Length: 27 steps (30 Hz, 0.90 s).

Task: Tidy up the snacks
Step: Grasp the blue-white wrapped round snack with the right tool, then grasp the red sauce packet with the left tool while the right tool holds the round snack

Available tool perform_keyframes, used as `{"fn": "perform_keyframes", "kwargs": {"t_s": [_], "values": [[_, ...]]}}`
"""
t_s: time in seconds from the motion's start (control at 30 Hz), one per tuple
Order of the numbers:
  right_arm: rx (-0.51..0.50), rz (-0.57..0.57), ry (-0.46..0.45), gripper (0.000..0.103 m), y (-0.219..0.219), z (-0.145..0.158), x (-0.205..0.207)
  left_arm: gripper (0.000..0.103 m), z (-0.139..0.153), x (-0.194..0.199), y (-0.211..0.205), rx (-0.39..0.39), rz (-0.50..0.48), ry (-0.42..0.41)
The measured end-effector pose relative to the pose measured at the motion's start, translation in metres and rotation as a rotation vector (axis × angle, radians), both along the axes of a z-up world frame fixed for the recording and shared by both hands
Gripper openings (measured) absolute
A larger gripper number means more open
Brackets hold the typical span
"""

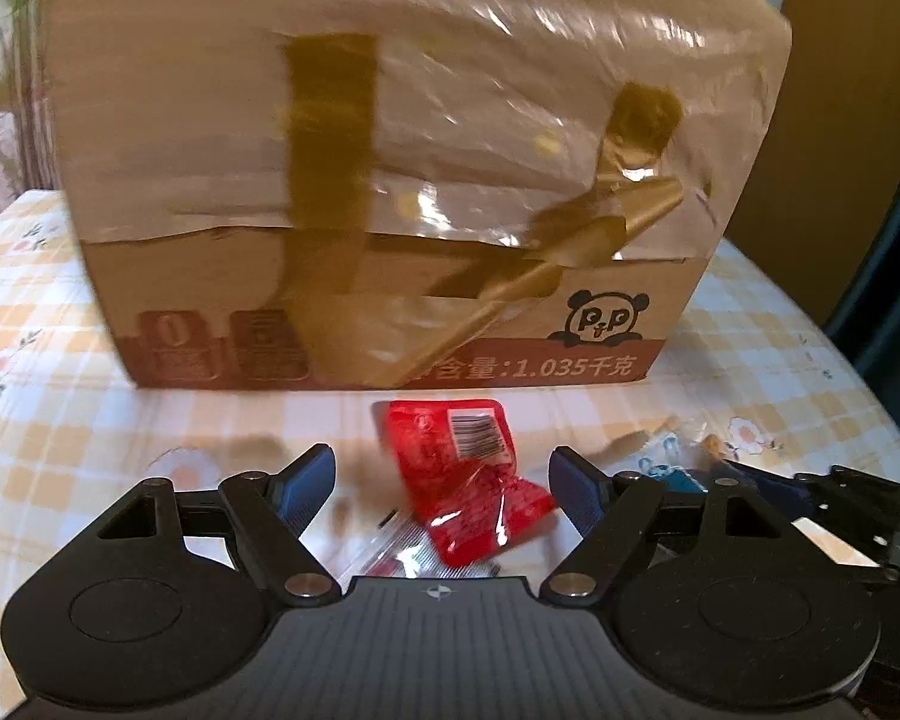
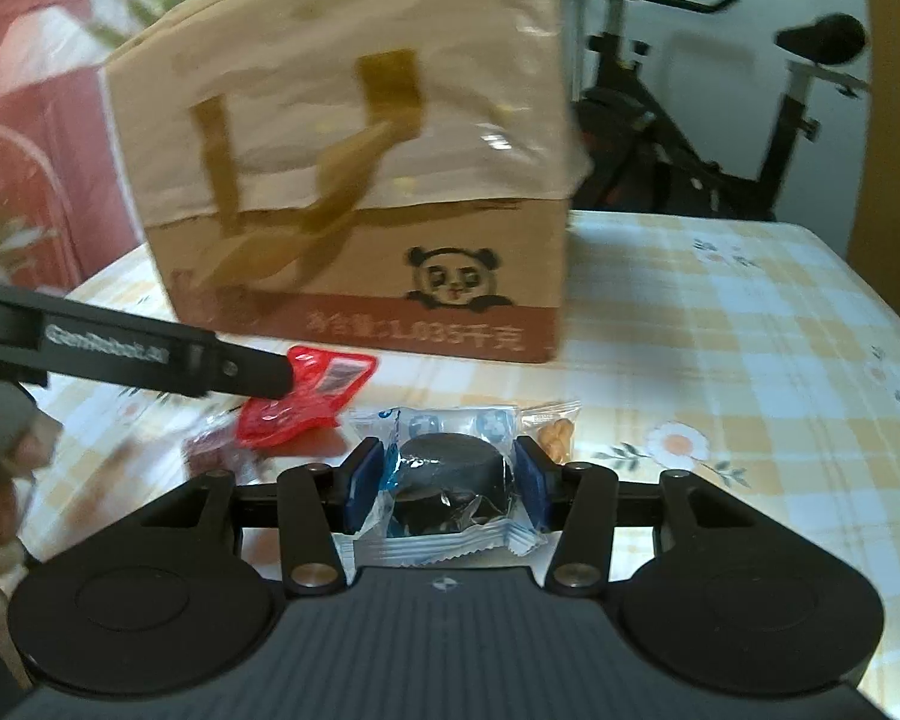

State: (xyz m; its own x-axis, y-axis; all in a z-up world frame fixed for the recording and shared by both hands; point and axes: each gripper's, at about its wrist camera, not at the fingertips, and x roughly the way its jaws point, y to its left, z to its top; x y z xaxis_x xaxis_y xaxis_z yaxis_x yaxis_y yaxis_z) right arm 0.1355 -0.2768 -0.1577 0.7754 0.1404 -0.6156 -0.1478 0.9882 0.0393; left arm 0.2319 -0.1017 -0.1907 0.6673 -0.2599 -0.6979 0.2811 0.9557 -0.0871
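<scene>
A red snack packet (image 1: 444,426) with a barcode label lies on the checked tablecloth in front of a cardboard box (image 1: 390,150). My left gripper (image 1: 443,459) is open around it, with its blue pads apart from the wrapper on both sides. In the right wrist view the left gripper's finger (image 2: 240,369) reaches over the same red packet (image 2: 306,402). My right gripper (image 2: 448,453) is shut on a clear blue-printed packet holding a dark round cookie (image 2: 450,480), pads pressing both sides. That packet (image 1: 678,474) and the right gripper (image 1: 810,498) show at the left view's right edge.
The taped box with a panda print (image 2: 360,210) stands close behind the snacks. A small packet of nuts (image 2: 555,435) and a dark red snack (image 2: 210,450) lie nearby, plus a clear wrapper (image 1: 390,552). Bare tablecloth (image 2: 720,360) stretches right; an exercise bike (image 2: 690,120) stands beyond.
</scene>
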Motion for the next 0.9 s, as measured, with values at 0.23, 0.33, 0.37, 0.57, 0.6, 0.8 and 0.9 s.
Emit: {"fn": "perform_keyframes", "kwargs": {"t_s": [0.23, 0.33, 0.37, 0.57, 0.6, 0.8, 0.9], "values": [[0.035, 0.002, 0.006, 0.050, -0.005, 0.000, 0.001, 0.081, -0.015, 0.016, -0.011, 0.047, 0.003, 0.020], [0.033, 0.016, 0.006, 0.050, -0.002, -0.001, 0.002, 0.081, -0.020, 0.015, -0.014, 0.070, -0.016, 0.020], [0.035, 0.019, 0.008, 0.050, -0.002, -0.001, 0.003, 0.081, -0.021, 0.013, -0.016, 0.086, -0.026, 0.015], [0.052, 0.019, 0.018, 0.050, -0.004, -0.002, 0.004, 0.053, -0.020, 0.002, -0.007, 0.102, -0.038, -0.009], [0.054, 0.019, 0.018, 0.050, -0.004, -0.002, 0.004, 0.052, -0.019, 0.001, -0.003, 0.092, -0.035, -0.005], [0.047, 0.030, 0.017, 0.050, -0.003, -0.002, 0.004, 0.045, -0.015, -0.015, 0.027, 0.047, 0.034, -0.011], [0.043, 0.035, 0.015, 0.050, -0.001, -0.003, 0.003, 0.041, -0.009, -0.028, 0.048, 0.032, 0.052, -0.031]]}}
